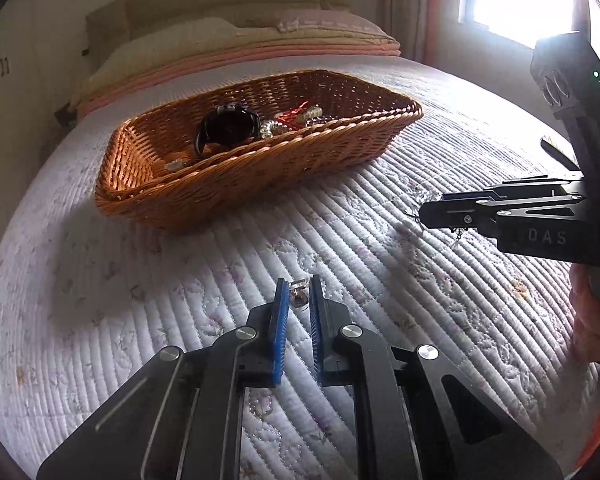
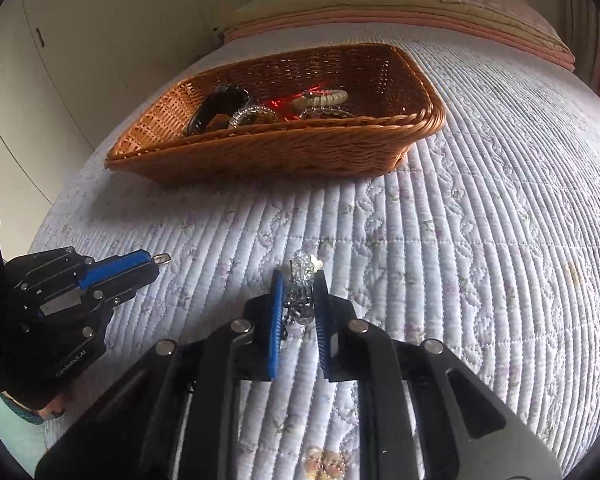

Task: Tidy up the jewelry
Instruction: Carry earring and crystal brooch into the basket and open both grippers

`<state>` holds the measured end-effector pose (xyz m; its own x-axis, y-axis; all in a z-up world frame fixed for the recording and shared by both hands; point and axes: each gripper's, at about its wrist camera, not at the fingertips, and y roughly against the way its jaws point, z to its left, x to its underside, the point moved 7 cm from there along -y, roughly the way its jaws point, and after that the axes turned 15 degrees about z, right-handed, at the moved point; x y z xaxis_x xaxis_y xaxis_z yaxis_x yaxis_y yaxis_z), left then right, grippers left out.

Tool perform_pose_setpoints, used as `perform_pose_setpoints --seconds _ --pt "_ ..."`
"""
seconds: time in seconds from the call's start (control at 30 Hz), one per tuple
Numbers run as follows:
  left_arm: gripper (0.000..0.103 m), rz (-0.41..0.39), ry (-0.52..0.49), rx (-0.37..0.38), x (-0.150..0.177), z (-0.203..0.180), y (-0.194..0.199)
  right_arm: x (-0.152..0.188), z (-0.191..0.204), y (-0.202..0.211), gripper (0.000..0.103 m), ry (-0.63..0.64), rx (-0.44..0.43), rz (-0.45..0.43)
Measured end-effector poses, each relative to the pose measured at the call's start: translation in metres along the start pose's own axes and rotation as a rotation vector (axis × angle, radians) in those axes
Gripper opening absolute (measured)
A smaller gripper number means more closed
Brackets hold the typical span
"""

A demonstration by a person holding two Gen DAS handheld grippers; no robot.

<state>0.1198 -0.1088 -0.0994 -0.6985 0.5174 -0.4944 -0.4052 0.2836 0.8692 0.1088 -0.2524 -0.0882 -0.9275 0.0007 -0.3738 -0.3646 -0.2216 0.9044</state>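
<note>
Two grippers work low over the quilted bed (image 2: 480, 240), each clamped on a small piece of jewelry: the left gripper (image 1: 298, 294) pinches a small silver ring-like piece (image 1: 299, 293) between its blue pads, and the right gripper (image 2: 299, 284) grips a sparkling crystal ornament (image 2: 302, 270). Farther back on the bed sits a wicker basket (image 2: 260, 152) holding a black watch (image 2: 220, 106), a pearly bracelet (image 2: 320, 100) and other pieces.

Both claws (image 1: 299, 286) (image 2: 299, 280) clamped, angled downward
</note>
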Motion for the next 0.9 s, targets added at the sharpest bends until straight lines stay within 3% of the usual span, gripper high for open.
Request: perform_pose_setpoints --seconds 0.33,0.5,0.7,0.9 --pt "0.008 -0.138 0.038 0.084 -0.012 0.003 0.059 -0.003 0.009 0.051 0.012 0.019 -0.050 -0.054" --pt "0.008 -0.224 0.053 0.068 -0.035 0.011 0.091 -0.014 0.020 0.088 0.012 0.051 -0.042 -0.136" --pt "0.008 -0.280 0.081 0.054 -0.083 0.033 0.104 -0.058 0.028 0.112 0.012 0.079 -0.022 -0.200" --pt "0.009 -0.245 0.147 0.092 -0.124 0.065 0.075 -0.119 0.017 0.092 0.012 0.035 -0.085 -0.182"
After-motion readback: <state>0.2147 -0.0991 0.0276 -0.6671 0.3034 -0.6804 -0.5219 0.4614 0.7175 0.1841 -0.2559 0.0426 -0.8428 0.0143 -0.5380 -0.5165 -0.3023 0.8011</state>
